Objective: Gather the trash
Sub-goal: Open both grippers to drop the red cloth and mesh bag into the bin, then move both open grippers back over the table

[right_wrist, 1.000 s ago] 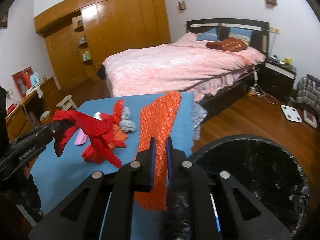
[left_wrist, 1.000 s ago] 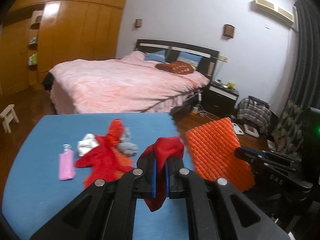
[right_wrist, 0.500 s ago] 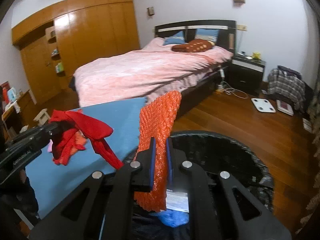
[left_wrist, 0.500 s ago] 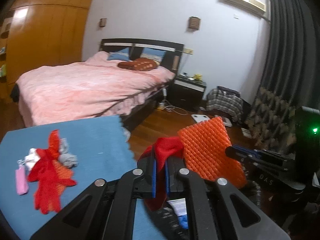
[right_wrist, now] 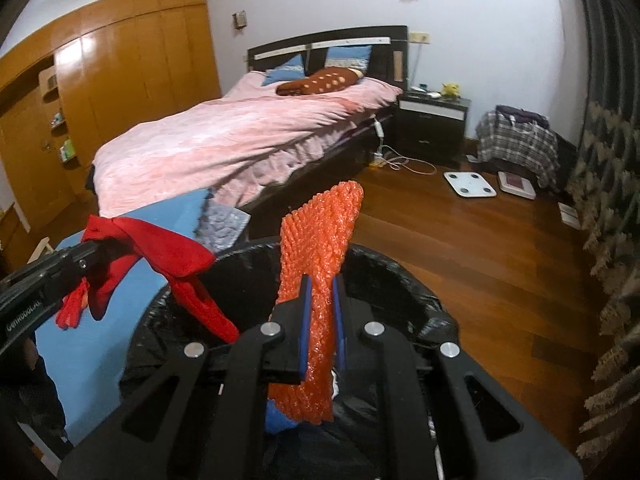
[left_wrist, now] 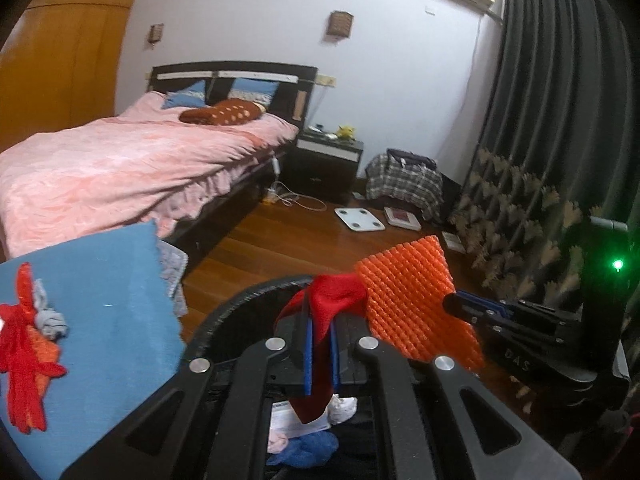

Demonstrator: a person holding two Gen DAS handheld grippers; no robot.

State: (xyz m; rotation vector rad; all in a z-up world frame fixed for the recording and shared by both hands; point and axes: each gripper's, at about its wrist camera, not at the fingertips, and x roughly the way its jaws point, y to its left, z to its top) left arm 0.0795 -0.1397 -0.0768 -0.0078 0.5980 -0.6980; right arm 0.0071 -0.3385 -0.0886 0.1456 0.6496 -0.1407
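My left gripper is shut on a red cloth scrap, which hangs over the black-lined trash bin. My right gripper is shut on an orange bubble-wrap sheet, also above the bin. In the left wrist view the right gripper with the orange sheet sits just right of my left one. The right wrist view shows the left gripper holding the red cloth at the bin's left rim. Blue and white trash lies inside the bin.
A blue-covered table at the left carries more red scraps and a grey wad. Behind stand a pink bed, a dark nightstand, a scale on the wooden floor and dark curtains.
Both grippers swung right, away from the blue table, and now hang over the open bin with the red cloth and orange sheet still held. The table slid to the left edge.
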